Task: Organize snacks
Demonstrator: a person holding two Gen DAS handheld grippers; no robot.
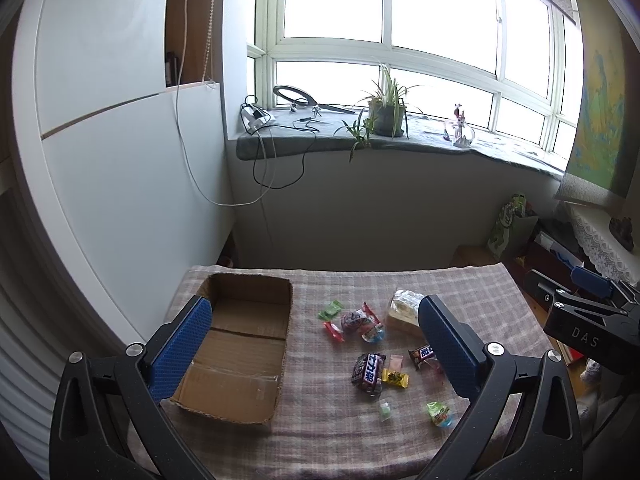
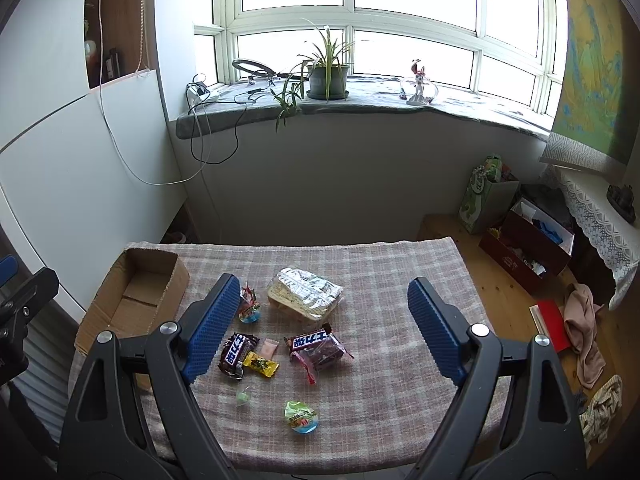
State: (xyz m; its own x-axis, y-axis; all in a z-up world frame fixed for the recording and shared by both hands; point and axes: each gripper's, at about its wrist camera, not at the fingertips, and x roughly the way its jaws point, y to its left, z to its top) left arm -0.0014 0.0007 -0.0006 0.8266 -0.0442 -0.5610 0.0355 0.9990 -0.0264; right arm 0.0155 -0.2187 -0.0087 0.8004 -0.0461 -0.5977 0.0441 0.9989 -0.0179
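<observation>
An empty cardboard box (image 1: 240, 344) sits at the left of a table under a plaid cloth (image 1: 460, 284); it also shows in the right wrist view (image 2: 136, 296). Several wrapped snacks lie to its right: a foil cracker pack (image 2: 306, 292), two dark chocolate bars (image 2: 236, 354) (image 2: 312, 342), a yellow candy (image 2: 262, 365) and jelly cups (image 2: 302, 416). My left gripper (image 1: 316, 320) is open and empty above the box's right side. My right gripper (image 2: 324, 300) is open and empty above the snacks.
A wall and windowsill with a potted plant (image 2: 326, 76) stand behind the table. A white cabinet (image 1: 100, 160) is at the left. Boxes, bags and cloths lie on the wooden floor at the right (image 2: 528, 248).
</observation>
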